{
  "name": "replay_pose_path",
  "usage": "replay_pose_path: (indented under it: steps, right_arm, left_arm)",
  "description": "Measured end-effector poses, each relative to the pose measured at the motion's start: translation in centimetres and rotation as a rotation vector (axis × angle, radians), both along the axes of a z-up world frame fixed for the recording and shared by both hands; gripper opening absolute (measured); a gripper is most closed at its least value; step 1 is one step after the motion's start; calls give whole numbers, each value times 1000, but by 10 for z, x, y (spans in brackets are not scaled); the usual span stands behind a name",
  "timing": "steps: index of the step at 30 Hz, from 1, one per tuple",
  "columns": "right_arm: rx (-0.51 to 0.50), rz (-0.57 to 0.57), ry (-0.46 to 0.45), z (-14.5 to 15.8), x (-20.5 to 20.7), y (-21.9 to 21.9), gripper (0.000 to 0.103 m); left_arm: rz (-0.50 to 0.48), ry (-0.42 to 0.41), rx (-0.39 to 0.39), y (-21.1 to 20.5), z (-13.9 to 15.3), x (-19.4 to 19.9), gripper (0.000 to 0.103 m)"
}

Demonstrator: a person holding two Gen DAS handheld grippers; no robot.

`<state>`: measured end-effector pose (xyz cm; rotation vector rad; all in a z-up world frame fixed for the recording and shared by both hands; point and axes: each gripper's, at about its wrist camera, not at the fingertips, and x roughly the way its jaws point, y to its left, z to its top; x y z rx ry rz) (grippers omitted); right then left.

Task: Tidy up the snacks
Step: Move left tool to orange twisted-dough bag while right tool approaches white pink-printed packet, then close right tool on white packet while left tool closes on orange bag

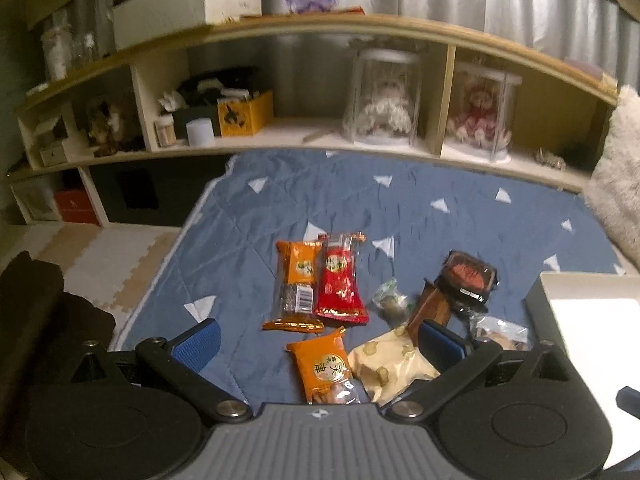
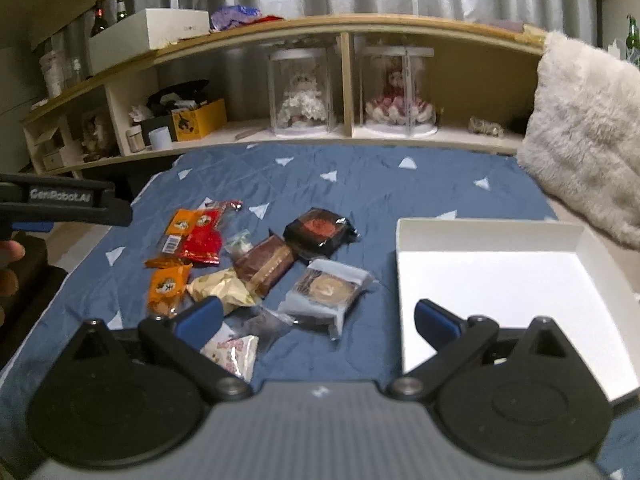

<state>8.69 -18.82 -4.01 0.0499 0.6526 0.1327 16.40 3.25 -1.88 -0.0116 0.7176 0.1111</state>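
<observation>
Between the spread fingers of the left gripper (image 1: pixel 320 340), an orange packet (image 1: pixel 322 364) lies flat on the blue blanket (image 1: pixel 248 216), and a cream bag (image 1: pixel 390 360) lies just beside it, partly under the right finger. The jaws are released and wide apart, with nothing held between them. Ahead of these jaws, a second orange packet (image 1: pixel 297 284) and a red packet (image 1: pixel 340 280) lie side by side and touch each other. To the right of them there is a small green and clear bag (image 1: pixel 390 300), a brown packet (image 1: pixel 430 308) and a black packet with a red top (image 1: pixel 470 274).

The right gripper (image 2: pixel 318 320) also stands released, its blue pads far from each other and empty. Ahead of the gap between them, a clear pack with a round brown cake (image 2: pixel 326 290) rests on the blanket. Near the left pad a pink and white bag (image 2: pixel 234 350) lies partly hidden under the finger. The right pad hangs over the near left part of an open white box (image 2: pixel 488 236), which sits on the blanket apart from the pile of snacks. Behind the box a grey furry cushion (image 2: pixel 584 128) leans. Beyond the blanket a wooden shelf (image 2: pixel 320 26) holds two dolls in clear cases, a yellow box and a white box. The left gripper shows at the left edge of the right wrist view, with part of a hand (image 2: pixel 9 268) below it.
</observation>
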Motion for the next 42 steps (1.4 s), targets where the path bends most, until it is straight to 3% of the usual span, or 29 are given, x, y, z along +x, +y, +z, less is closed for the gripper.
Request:
replay_pose_path:
  steps: [9,20,25,26,28,33,37,42]
  right_arm:
    - [-27,63,23,-39,32,35,103]
    - [-40,155,164,-76,50,70,103]
    - [19,152,253,-89,57,70,102]
    - [36,149,264,-90,56,68,100]
    - [53,140,274,-90,56,64,81]
    - [92,170,302,-88,55,56,50]
    - [78,196,312,-82,50,53,46]
    - [78,206,342,-73,35,43,45]
  left_arm:
    - [-32,175,17,5,-45,41,103]
    - [-45,333,78,6,-87,60,103]
    - [-43,383,99,11,-103,64,103]
    - [-43,389,93,11,-104,65,103]
    - [-48,398,88,14,-105,65,103]
    - [-48,427,94,24,-108,63,103]
    - [-29,491,38,37,-111,62,103]
    - [-60,464,3,37,-101,57,103]
